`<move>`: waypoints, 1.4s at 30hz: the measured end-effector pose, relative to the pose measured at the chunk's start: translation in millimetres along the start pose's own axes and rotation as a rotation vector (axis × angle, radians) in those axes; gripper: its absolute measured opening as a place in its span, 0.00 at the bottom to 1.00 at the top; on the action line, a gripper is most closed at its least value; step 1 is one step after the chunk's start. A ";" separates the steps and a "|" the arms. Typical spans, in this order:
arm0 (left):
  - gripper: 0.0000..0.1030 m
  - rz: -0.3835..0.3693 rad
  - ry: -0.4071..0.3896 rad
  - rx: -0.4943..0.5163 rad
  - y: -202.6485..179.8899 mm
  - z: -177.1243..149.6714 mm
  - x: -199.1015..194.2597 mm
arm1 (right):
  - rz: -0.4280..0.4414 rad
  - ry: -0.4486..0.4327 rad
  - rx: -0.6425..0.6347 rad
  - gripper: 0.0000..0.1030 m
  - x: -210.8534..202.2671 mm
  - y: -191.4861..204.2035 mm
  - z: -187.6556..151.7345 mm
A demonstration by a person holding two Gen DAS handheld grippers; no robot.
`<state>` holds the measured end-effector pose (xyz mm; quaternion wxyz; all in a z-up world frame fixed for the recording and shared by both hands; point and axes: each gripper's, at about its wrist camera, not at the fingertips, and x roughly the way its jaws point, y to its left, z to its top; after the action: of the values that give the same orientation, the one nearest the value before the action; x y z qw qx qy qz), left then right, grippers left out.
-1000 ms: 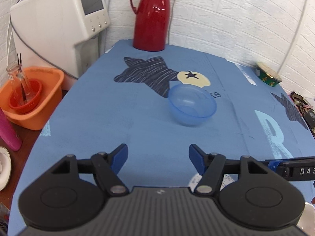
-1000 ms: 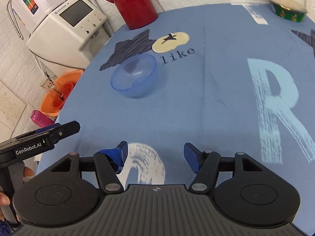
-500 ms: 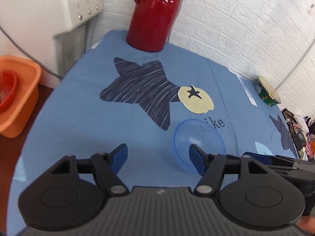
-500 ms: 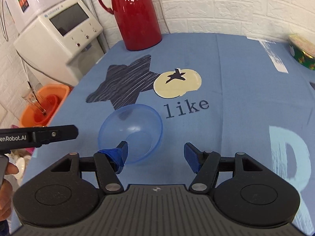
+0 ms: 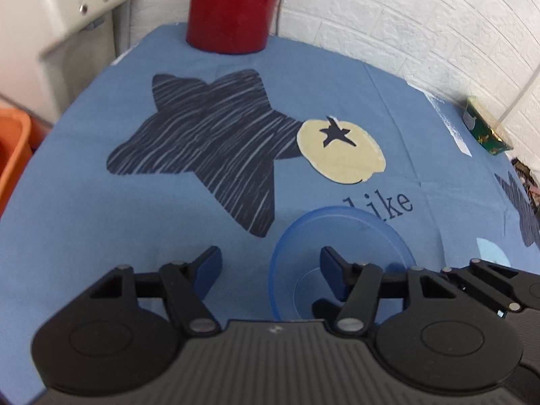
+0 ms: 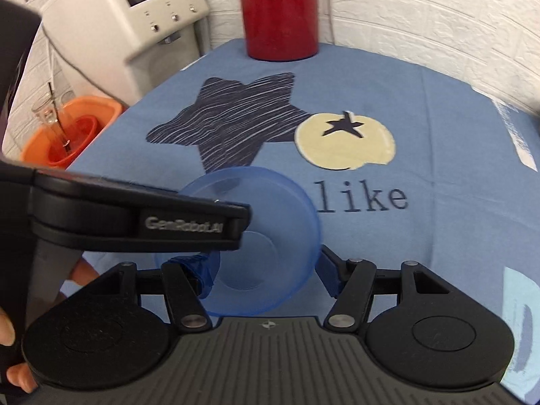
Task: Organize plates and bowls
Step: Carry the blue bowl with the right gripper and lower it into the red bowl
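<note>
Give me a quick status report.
Both hand-held grippers, left and right, open. Blue bowl on tablecloth, right straddling it, ungrasped. Nothing blocking.

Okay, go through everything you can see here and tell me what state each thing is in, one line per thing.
blue bowl: upright, empty, on the tablecloth between the right gripper's fingers.
right gripper: open, straddling the bowl.
left gripper: open, holding nothing, one finger over the bowl's rim.
red thermos: standing upright; lid out of frame.
orange basin: holds a red bowl and glassware.
</note>
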<state>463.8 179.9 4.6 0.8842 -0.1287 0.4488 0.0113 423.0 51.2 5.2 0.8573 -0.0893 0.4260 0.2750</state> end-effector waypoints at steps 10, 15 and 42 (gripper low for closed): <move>0.24 -0.085 0.064 0.001 3.8 -12.5 -14.7 | 0.086 0.021 0.076 0.49 -13.1 11.9 -9.5; 0.24 -0.096 0.074 0.028 -14.4 -33.9 -38.3 | 0.063 0.031 0.094 0.50 -43.4 18.1 -27.3; 0.31 -0.307 0.104 0.374 -226.0 -232.8 -157.0 | -0.164 -0.021 0.291 0.52 -247.4 -37.7 -240.9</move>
<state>216.5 -78.9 47.5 0.8596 -0.0299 0.4633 -0.2132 159.4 -171.3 45.4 0.8852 0.0044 0.4436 0.1405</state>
